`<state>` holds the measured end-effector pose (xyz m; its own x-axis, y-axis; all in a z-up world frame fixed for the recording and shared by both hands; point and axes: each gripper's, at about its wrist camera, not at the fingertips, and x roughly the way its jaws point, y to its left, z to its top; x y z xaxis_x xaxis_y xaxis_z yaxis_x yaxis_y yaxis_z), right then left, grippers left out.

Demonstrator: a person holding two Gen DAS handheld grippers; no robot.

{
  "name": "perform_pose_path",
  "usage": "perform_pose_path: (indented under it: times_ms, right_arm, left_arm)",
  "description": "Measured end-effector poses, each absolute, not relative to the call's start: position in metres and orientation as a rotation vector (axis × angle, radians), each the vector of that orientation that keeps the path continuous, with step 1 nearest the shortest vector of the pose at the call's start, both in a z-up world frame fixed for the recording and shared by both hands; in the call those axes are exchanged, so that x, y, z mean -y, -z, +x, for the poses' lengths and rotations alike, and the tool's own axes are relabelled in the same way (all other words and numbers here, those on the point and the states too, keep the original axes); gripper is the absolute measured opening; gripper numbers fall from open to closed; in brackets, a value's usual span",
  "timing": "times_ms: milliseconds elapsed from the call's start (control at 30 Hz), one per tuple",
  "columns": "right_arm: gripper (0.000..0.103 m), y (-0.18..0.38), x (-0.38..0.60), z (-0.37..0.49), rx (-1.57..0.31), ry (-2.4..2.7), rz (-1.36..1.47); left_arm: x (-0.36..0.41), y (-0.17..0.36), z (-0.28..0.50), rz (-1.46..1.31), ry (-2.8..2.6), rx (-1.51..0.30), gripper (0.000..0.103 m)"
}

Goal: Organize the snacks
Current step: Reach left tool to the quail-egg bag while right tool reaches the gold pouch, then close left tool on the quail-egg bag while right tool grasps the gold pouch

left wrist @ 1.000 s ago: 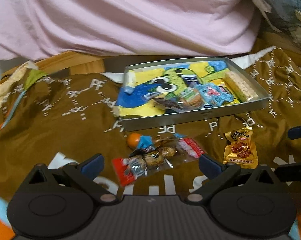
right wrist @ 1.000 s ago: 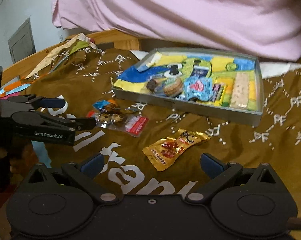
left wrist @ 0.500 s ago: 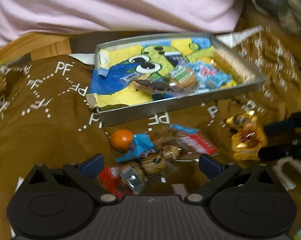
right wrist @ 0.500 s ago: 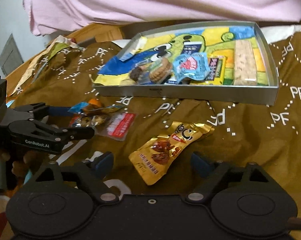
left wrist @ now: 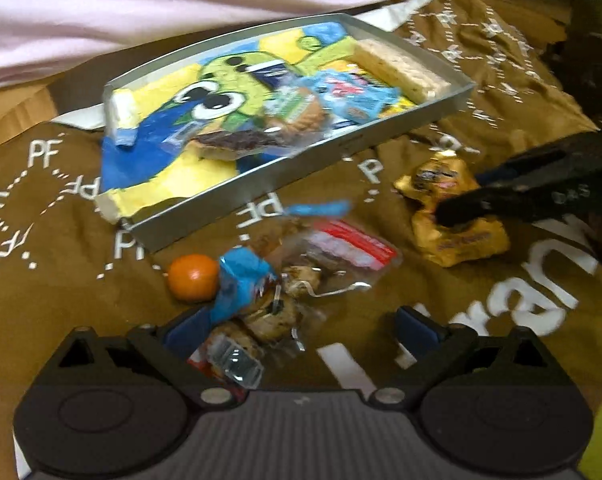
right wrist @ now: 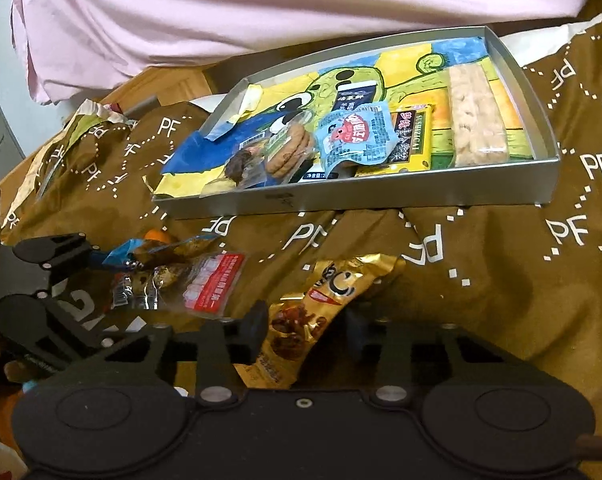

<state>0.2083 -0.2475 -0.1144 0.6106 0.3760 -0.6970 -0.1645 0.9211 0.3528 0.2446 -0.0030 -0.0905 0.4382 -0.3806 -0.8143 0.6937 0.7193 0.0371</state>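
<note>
Brown cloth point(right wrist: 501, 280) with white "PF" print covers the surface; pink fabric point(right wrist: 221, 8) hangs across the far side, and a grey wall and wood edge show far left. Rest of the room is not visible.

Tray point(right wrist: 381, 200) sits far-centre, cartoon liner inside. Already in it, as far as I can tell: a long pale bar point(right wrist: 477, 120) along the right wall, a yellow pack, a blue pouch point(right wrist: 353, 136) and cookies point(right wrist: 289, 152) in clear wrap, plus some smaller dark items I can't identify. So roughly half done.

Left on the cloth, near side of the tray: a clear packet cluster point(left wrist: 301, 276) with red and blue labels, 1 orange ball point(left wrist: 193, 278) just beside it, and 1 gold pouch point(right wrist: 313, 312) to the right.

Right gripper point(right wrist: 307, 326): jaws closing on the gold pouch, which lies between them, both pads at its sides; grip looks nearly made.

Left gripper point(left wrist: 297, 324): jaws spread, straddling the near end of the cluster, not pinching it.

My read: 2 lifts in hand, ball last.
</note>
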Motion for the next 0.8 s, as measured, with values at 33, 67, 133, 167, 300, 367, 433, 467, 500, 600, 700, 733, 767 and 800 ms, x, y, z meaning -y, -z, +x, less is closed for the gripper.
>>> perform_pose_path:
  times_ms: [33, 67, 133, 167, 300, 367, 433, 467, 500, 600, 700, 733, 767, 800]
  right_arm:
    - [0.029, 0.113, 0.248, 0.208, -0.861, -0.318, 0.267]
    - [0.029, 0.112, 0.248, 0.209, -0.861, -0.320, 0.268]
    - [0.029, 0.110, 0.248, 0.209, -0.869, -0.320, 0.268]
    - [0.029, 0.110, 0.248, 0.210, -0.876, -0.320, 0.270]
    - [0.036, 0.112, 0.250, 0.210, -0.891, -0.321, 0.281]
    - [0.041, 0.114, 0.250, 0.211, -0.894, -0.319, 0.281]
    - [0.044, 0.115, 0.251, 0.212, -0.895, -0.316, 0.289]
    - [0.045, 0.116, 0.252, 0.213, -0.894, -0.314, 0.295]
    - [0.046, 0.117, 0.252, 0.214, -0.894, -0.312, 0.303]
    - [0.047, 0.119, 0.254, 0.218, -0.899, -0.304, 0.340]
    - [0.035, 0.119, 0.254, 0.220, -0.900, -0.278, 0.345]
    - [0.033, 0.119, 0.253, 0.220, -0.901, -0.278, 0.339]
    - [0.031, 0.118, 0.252, 0.220, -0.901, -0.279, 0.337]
    - [0.030, 0.117, 0.252, 0.220, -0.902, -0.280, 0.333]
  left_arm:
    - [0.004, 0.090, 0.243, 0.399, 0.706, -0.901, 0.099]
    - [0.005, 0.088, 0.241, 0.400, 0.723, -0.913, 0.099]
    - [0.006, 0.084, 0.238, 0.396, 0.759, -0.936, 0.099]
    - [0.008, 0.082, 0.236, 0.395, 0.782, -0.947, 0.099]
    - [0.011, 0.076, 0.231, 0.406, 0.830, -0.945, 0.099]
    - [0.012, 0.077, 0.233, 0.420, 0.801, -0.928, 0.099]
    - [0.011, 0.080, 0.237, 0.420, 0.759, -0.913, 0.099]
    - [0.011, 0.083, 0.240, 0.424, 0.726, -0.911, 0.099]
    - [0.011, 0.086, 0.243, 0.428, 0.700, -0.913, 0.099]
    - [0.009, 0.094, 0.248, 0.401, 0.666, -0.935, 0.099]
    - [0.009, 0.094, 0.249, 0.371, 0.667, -0.956, 0.092]
    - [0.010, 0.093, 0.248, 0.368, 0.666, -0.963, 0.088]
    - [0.011, 0.091, 0.247, 0.362, 0.664, -0.972, 0.085]
    - [0.012, 0.090, 0.245, 0.355, 0.662, -0.979, 0.081]
